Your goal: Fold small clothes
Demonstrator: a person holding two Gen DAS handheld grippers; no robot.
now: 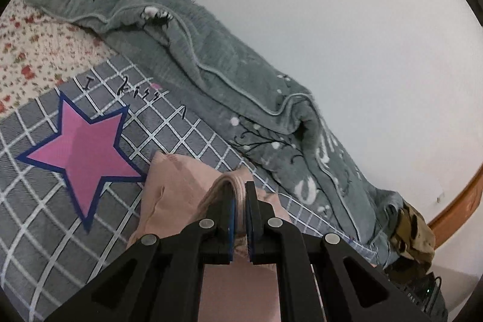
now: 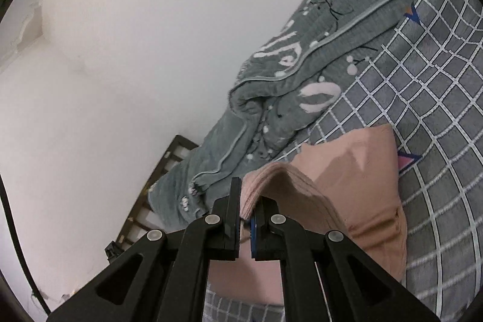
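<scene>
A small pink garment [image 1: 169,195] hangs over the grey checked bedspread [image 1: 36,231]. My left gripper [image 1: 240,201] is shut on a bunched, ribbed edge of it, with the folded cloth sticking up between the fingers. In the right wrist view the same pink garment [image 2: 356,195] drapes to the right over the checked bedspread [image 2: 437,110]. My right gripper [image 2: 249,201] is shut on its ribbed hem, lifted off the bed.
A rumpled grey-green blanket [image 1: 211,50] lies along the white wall [image 1: 347,20]; it also shows in the right wrist view [image 2: 286,80]. A pink star [image 1: 81,150] marks the bedspread. A floral sheet [image 1: 27,50] lies far left. A wooden headboard [image 2: 157,180] stands beside the wall.
</scene>
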